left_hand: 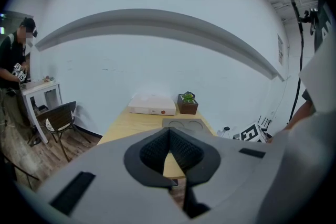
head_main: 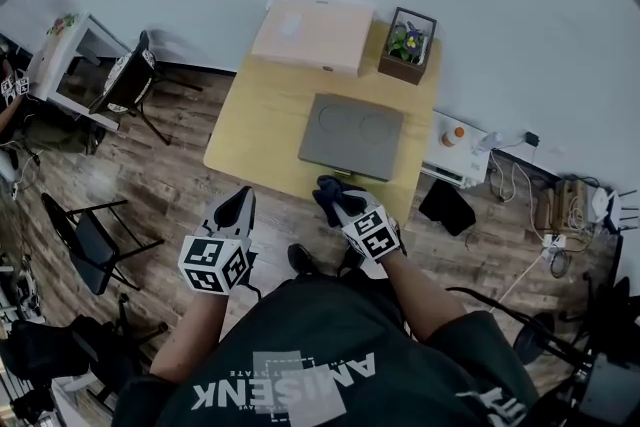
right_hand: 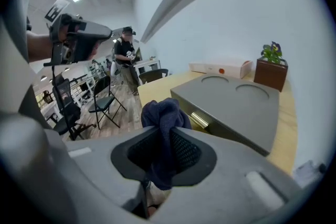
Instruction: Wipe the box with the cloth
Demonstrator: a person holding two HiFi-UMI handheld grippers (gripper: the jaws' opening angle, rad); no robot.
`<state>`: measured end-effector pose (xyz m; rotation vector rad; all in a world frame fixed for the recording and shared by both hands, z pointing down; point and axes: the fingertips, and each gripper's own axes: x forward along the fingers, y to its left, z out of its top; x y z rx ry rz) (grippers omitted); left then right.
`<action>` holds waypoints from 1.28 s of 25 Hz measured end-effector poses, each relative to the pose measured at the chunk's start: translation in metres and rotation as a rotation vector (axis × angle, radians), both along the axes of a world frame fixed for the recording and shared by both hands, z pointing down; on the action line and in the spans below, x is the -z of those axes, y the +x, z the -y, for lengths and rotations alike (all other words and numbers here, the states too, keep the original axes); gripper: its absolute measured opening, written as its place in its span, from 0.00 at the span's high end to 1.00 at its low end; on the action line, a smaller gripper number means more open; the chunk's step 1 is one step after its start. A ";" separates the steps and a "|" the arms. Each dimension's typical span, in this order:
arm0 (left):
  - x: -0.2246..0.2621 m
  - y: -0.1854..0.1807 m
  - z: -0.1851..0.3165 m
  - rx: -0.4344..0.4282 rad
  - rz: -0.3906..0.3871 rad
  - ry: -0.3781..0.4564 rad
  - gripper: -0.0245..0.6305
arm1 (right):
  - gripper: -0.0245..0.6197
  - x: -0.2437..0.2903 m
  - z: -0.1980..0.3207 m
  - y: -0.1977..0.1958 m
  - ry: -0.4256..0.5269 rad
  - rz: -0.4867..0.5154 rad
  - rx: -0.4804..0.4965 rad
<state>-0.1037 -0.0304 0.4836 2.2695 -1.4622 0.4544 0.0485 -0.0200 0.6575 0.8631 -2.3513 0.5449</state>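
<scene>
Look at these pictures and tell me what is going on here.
A person holds a gripper in each hand. The right gripper is shut on a dark blue cloth, held at the near edge of the flat grey box on the light wooden table. The left gripper is shut and empty, off the table's front. Wiping seems not yet begun.

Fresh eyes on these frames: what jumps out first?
The dark blue cloth bunched in the shut right tool, close to the near edge of the grey box at mid-table. The left tool hangs shut and empty, short of the yellow table's near edge. At the back sit a pale flat box and a potted plant.
</scene>
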 end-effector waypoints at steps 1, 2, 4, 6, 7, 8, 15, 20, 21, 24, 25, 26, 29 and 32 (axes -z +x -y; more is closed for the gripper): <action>0.000 -0.001 0.000 0.002 -0.002 -0.001 0.96 | 0.86 -0.002 0.002 0.006 -0.016 0.003 -0.033; 0.001 -0.001 -0.001 0.003 -0.003 -0.001 0.96 | 0.86 -0.005 0.003 0.014 -0.028 0.002 -0.068; 0.000 -0.001 -0.002 0.002 -0.002 -0.003 0.96 | 0.86 -0.012 0.007 0.029 -0.041 -0.004 -0.128; -0.001 0.001 -0.002 -0.001 -0.001 -0.006 0.96 | 0.86 -0.016 0.015 0.046 -0.043 -0.001 -0.189; -0.001 0.002 -0.002 -0.003 -0.001 -0.006 0.96 | 0.86 -0.018 0.019 0.054 -0.044 -0.004 -0.222; -0.001 0.003 -0.002 -0.006 -0.001 -0.006 0.96 | 0.86 -0.019 0.023 0.061 -0.045 -0.009 -0.252; -0.004 0.005 -0.005 -0.012 0.009 -0.020 0.96 | 0.86 -0.030 0.033 0.070 -0.072 -0.027 -0.326; -0.004 0.019 -0.003 -0.044 0.008 -0.027 0.96 | 0.86 -0.030 0.033 0.079 -0.058 -0.012 -0.359; -0.004 0.023 -0.001 -0.054 0.010 -0.024 0.96 | 0.86 -0.030 0.032 0.081 -0.057 -0.013 -0.366; -0.002 0.032 0.004 -0.076 0.007 -0.019 0.96 | 0.86 -0.028 0.029 0.091 -0.055 -0.015 -0.396; -0.001 0.034 0.005 -0.083 0.007 -0.019 0.96 | 0.86 -0.028 0.028 0.095 -0.055 -0.015 -0.408; -0.002 0.036 0.006 -0.091 0.008 -0.020 0.96 | 0.86 -0.027 0.026 0.100 -0.057 -0.015 -0.419; -0.004 0.045 0.009 -0.110 0.006 -0.027 0.96 | 0.86 -0.028 0.020 0.115 -0.062 -0.024 -0.446; -0.004 0.055 0.013 -0.132 0.004 -0.027 0.96 | 0.86 -0.027 0.014 0.132 -0.065 -0.029 -0.481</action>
